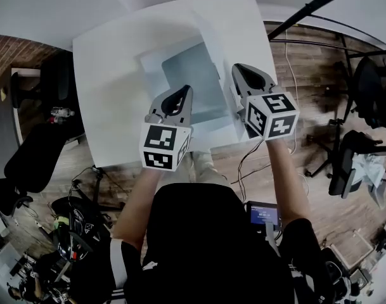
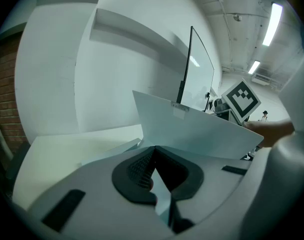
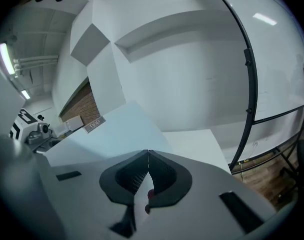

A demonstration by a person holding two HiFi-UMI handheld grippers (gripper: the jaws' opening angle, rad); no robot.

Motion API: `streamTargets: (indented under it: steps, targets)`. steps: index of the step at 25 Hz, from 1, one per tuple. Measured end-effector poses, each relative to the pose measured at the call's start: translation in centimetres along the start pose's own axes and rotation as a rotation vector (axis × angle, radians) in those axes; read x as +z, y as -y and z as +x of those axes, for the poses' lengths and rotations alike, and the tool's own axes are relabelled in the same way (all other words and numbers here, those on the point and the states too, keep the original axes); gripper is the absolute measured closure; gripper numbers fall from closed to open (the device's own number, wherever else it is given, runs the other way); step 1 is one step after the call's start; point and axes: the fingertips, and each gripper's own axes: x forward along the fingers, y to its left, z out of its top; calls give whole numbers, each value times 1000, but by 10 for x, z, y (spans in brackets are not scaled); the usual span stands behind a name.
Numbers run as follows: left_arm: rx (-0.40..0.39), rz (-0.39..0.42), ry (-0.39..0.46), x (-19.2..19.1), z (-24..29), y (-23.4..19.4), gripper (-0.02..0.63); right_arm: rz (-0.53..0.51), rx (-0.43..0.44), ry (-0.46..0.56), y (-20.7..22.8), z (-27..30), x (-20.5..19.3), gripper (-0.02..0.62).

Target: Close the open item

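Note:
An open white box with a pale grey-blue inside lies on the white table. My left gripper is at the box's near left side, shut on a thin white flap that rises in front of it. My right gripper is at the box's right side, shut on another white flap. In each gripper view a thin sheet edge is pinched between the dark pads. The right gripper's marker cube shows past the left flap.
The table's near edge runs just behind the grippers. A black stand pole crosses at the upper right. Black office chairs and cables are on the wooden floor around the table.

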Motion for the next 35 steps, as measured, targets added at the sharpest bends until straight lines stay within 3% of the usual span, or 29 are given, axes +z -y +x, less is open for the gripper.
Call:
streamTargets:
  steps: [14,35]
  targets:
    - [55,-38,7,-12,-36,-35,594,-43,34,-73,-43,15,-17,554]
    - [72,-80,-21,-48,-54,-40,594,-54,79,-119,-75,33,-36,554]
